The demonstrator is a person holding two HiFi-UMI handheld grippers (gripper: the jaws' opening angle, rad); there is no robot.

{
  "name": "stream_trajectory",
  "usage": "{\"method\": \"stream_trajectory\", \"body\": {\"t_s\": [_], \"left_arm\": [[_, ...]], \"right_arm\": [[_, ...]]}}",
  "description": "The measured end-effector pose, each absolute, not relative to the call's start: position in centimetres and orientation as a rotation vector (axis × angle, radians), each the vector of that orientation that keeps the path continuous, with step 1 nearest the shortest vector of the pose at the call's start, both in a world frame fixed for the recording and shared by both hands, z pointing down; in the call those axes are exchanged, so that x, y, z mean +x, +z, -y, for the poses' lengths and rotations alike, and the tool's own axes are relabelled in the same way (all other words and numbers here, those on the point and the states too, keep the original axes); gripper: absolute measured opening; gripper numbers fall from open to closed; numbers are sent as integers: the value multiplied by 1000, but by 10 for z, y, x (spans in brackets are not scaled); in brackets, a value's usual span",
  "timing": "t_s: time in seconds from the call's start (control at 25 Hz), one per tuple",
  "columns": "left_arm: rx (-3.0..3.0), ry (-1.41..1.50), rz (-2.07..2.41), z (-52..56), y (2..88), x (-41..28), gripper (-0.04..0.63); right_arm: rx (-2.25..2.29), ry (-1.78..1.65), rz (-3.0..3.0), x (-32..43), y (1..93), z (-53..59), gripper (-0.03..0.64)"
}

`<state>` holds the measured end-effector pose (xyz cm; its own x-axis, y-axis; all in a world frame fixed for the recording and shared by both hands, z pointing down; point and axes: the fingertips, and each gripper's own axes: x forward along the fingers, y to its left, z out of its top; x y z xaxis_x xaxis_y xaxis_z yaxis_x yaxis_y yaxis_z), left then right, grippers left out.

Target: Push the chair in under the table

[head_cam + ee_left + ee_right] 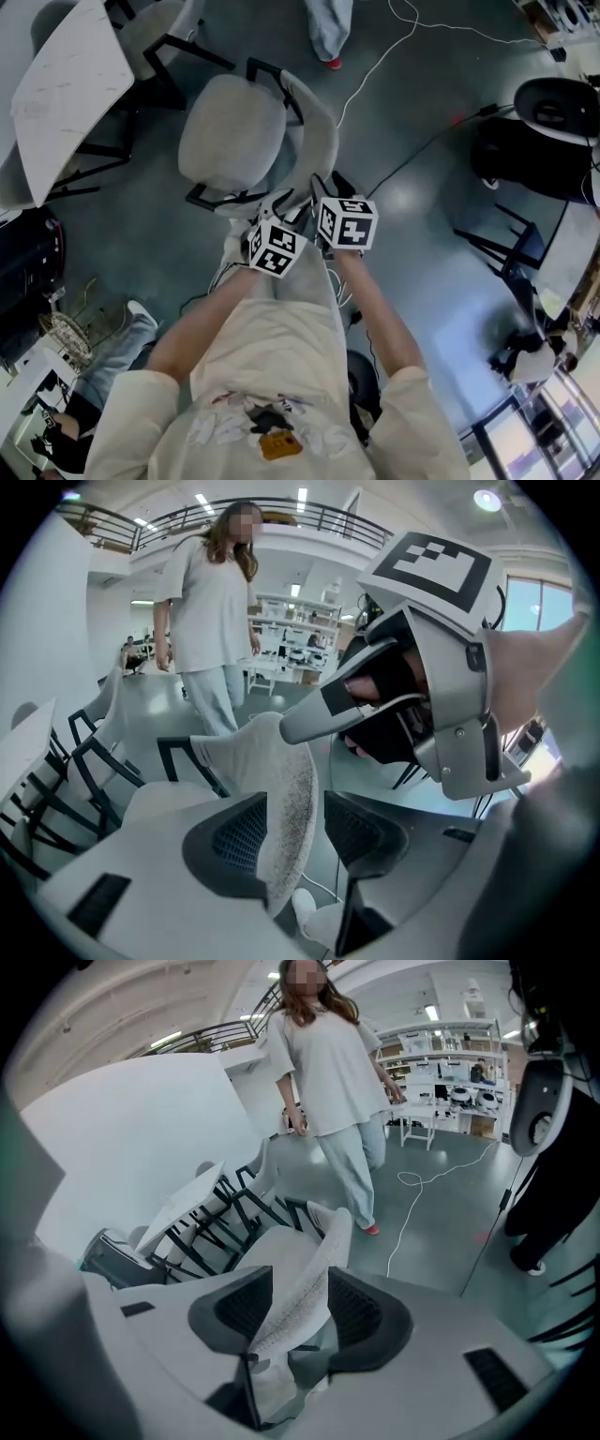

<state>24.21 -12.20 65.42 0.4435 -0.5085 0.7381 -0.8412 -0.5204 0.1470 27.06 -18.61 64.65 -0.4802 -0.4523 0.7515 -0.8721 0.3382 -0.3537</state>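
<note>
straddling the backrest [314,131], ready to push
left gripper [291,832] and right gripper [300,1312] side by side, jaws apart over its top edge; the table [66,94] lies ahead-left, the chair [230,131] well clear of it.

In the head view the marker cubes [347,222] hide the jaws under them. Between the jaws of the left gripper [292,832] the chair back [286,761] covers part of one pad [230,841], so touching cannot be told. Past the jaws the table [66,94] is cut off at the edge, and the chair's legs hide under its seat [230,131].
</note>
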Motion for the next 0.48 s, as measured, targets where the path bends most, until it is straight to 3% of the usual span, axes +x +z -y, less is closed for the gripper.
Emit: {"method": "stream_trajectory", "body": {"t_s": [0.48], "left_arm": [[2205, 975, 1065, 129, 692, 249, 172]], "right_arm": [[1195, 1028, 1929, 268, 673, 201, 167]]}}
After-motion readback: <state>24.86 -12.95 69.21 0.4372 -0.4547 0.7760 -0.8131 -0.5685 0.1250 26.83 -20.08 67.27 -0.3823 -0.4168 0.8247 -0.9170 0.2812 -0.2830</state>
